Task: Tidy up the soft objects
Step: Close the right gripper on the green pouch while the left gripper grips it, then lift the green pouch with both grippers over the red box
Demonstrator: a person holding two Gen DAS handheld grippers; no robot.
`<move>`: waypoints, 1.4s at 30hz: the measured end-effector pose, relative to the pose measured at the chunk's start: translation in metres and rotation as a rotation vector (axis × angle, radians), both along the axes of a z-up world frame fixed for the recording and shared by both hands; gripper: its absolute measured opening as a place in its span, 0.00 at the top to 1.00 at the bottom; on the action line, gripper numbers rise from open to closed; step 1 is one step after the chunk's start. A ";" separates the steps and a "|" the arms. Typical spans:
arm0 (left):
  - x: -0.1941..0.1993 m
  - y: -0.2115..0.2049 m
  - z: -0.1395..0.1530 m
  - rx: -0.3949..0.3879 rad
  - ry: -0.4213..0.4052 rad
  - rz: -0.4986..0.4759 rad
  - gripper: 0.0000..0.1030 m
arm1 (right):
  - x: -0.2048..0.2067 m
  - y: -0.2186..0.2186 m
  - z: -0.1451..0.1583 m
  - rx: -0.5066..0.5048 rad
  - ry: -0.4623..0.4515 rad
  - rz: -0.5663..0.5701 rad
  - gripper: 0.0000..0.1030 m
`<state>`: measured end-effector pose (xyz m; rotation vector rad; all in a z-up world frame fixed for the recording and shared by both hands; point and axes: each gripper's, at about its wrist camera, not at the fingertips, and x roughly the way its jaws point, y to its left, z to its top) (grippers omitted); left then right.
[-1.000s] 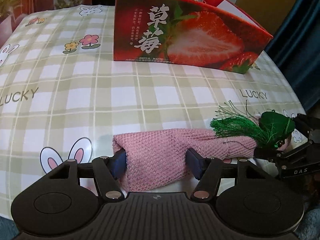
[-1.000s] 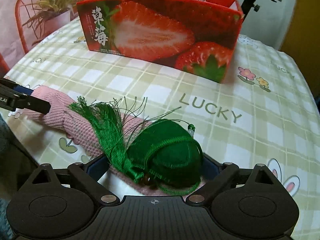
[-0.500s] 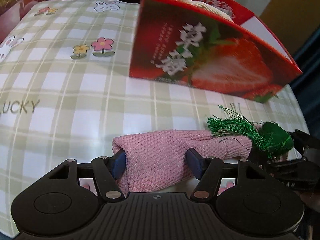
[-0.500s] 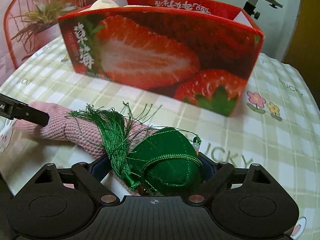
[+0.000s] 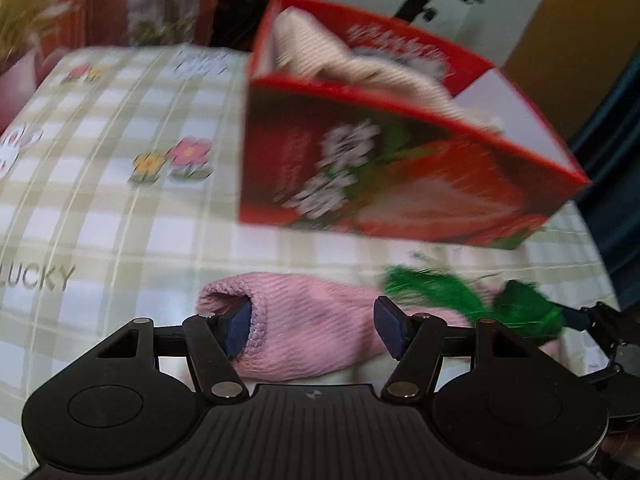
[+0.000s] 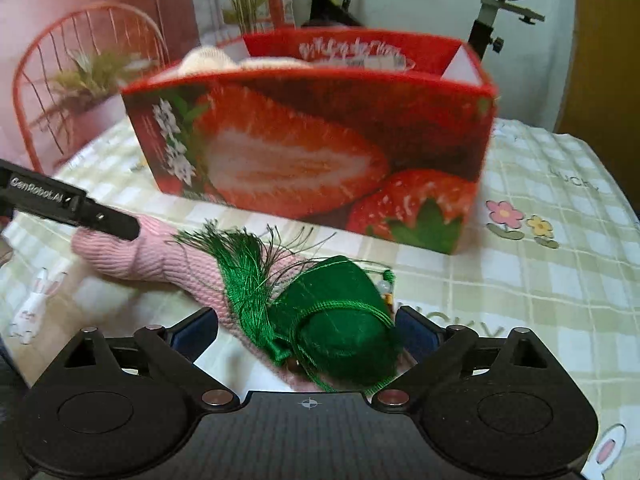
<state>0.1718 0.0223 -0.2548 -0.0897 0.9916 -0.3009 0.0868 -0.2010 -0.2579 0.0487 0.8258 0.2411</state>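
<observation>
L gripper clamped on pink knit. R gripper opening, jaws wide round green pouch lying on knit's other end. Red box just beyond.

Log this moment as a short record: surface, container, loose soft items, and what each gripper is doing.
surface: checked tablecloth with flowers, rabbits and LUCKY print
container: red strawberry box, open top, cream knit item already inside
loose items: pink knit piece; green tasselled pouch lying on its far end
left gripper: closed on the open end of the pink knit piece
right gripper: jaws opening, green tasselled pouch and the pink end between them
image quality: left wrist view blurred
</observation>
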 end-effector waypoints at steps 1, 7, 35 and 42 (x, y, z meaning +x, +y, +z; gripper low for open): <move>-0.001 -0.006 0.005 -0.007 -0.013 -0.019 0.36 | -0.004 -0.005 0.003 0.012 -0.006 0.001 0.10; -0.007 -0.060 0.012 -0.076 -0.009 -0.186 0.35 | -0.010 -0.025 0.007 0.046 -0.005 0.001 0.40; -0.002 -0.107 0.003 -0.377 0.064 -0.319 0.39 | -0.009 -0.030 0.027 0.100 -0.099 0.024 0.54; 0.004 -0.086 0.082 -0.454 -0.134 -0.282 0.36 | 0.014 -0.027 0.106 0.086 -0.280 0.084 0.53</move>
